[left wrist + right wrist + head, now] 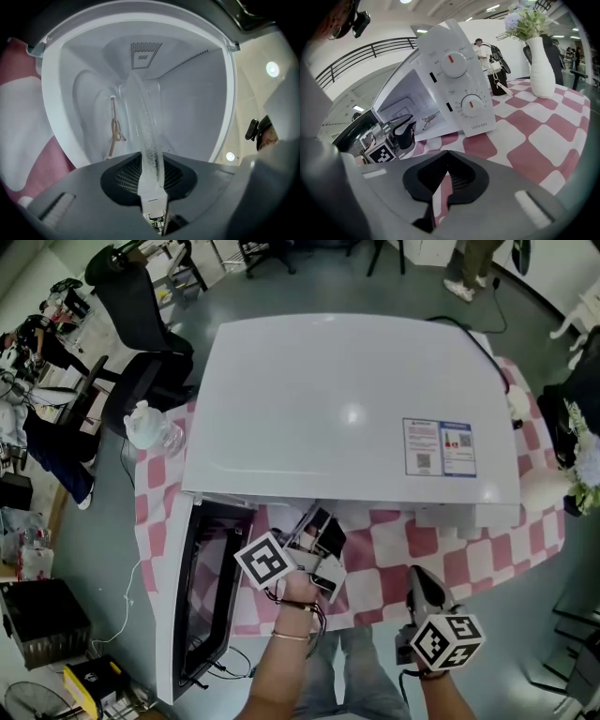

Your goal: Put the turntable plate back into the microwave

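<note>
The clear glass turntable plate (143, 136) stands on edge, and my left gripper (152, 206) is shut on its near rim. The plate reaches into the white cavity (197, 103) of the microwave (347, 409). A tan roller ring (115, 131) lies on the cavity floor just left of the plate. In the head view my left gripper (314, 540) is at the microwave's open front, and the plate is hidden under the microwave's top. My right gripper (427, 610) hangs back over the checked cloth, shut and empty (440, 192).
The microwave door (211, 596) is swung open to the left of my left hand. The control panel (459, 84) with two knobs is right of the opening. A white vase (542, 65) with flowers stands on the checked tablecloth (534, 136). A plastic bottle (150, 427) lies by the microwave's left side.
</note>
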Tool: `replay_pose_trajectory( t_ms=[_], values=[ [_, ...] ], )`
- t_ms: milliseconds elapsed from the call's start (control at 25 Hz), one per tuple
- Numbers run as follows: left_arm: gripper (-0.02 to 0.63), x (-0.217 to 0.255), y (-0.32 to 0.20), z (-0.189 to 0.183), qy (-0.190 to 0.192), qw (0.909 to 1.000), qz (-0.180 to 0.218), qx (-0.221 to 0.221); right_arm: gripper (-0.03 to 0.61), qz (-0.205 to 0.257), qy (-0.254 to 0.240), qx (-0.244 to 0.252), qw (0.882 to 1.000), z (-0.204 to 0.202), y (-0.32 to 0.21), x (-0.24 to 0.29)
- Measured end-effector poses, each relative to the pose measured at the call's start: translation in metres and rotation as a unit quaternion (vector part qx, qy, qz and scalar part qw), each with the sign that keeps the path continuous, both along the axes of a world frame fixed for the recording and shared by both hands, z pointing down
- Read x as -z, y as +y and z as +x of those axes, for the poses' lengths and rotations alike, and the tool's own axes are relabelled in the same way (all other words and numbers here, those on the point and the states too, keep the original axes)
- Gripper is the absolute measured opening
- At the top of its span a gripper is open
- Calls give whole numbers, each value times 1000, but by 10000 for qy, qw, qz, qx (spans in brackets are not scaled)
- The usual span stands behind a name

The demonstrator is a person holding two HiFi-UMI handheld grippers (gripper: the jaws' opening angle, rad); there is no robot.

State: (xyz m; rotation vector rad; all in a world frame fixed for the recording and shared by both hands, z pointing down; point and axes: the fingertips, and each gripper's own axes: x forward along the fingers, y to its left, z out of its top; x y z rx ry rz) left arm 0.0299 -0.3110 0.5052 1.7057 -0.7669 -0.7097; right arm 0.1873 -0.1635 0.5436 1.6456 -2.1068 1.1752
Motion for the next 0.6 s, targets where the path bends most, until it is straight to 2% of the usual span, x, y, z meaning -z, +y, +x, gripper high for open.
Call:
replay_pose_trajectory(
  t_ms=[600],
  values=[
    [77, -6, -19, 0, -82, 9999, -93, 73, 9, -75, -129, -39, 9999, 4, -9, -6]
  ],
)
